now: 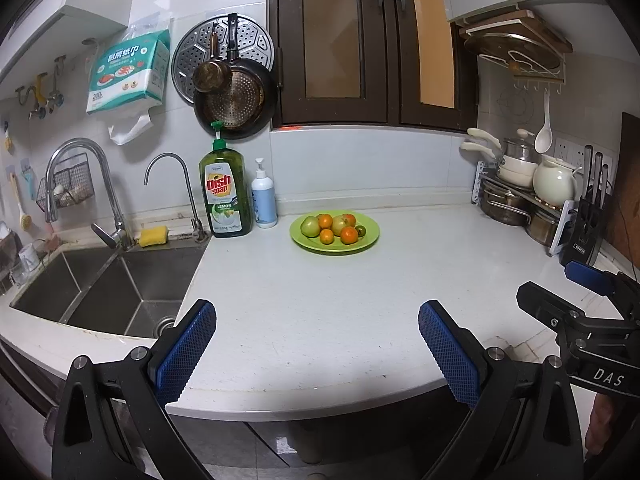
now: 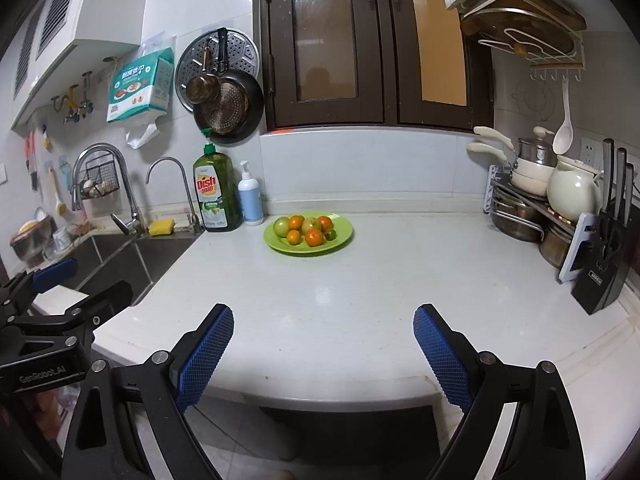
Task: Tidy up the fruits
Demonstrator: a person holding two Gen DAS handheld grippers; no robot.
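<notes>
Seven or so round fruits [image 1: 334, 227], orange ones and pale green ones, lie heaped on a shallow lime-green plate [image 1: 370, 236] at the back of the white stone countertop [image 1: 320, 320], just right of a small white pump bottle [image 1: 264, 196] and a tall green dish-soap bottle [image 1: 226, 196]. Both hand-held black grippers with blue textured pads hover over the near edge of the counter, well apart from the plate. Left gripper [image 1: 318, 348]: jaws spread wide, nothing between them. Right gripper [image 2: 324, 352]: likewise wide apart and empty. A steel double sink [image 1: 100, 292] sits to the left; a black knife block [image 2: 604, 264] stands at far right.
</notes>
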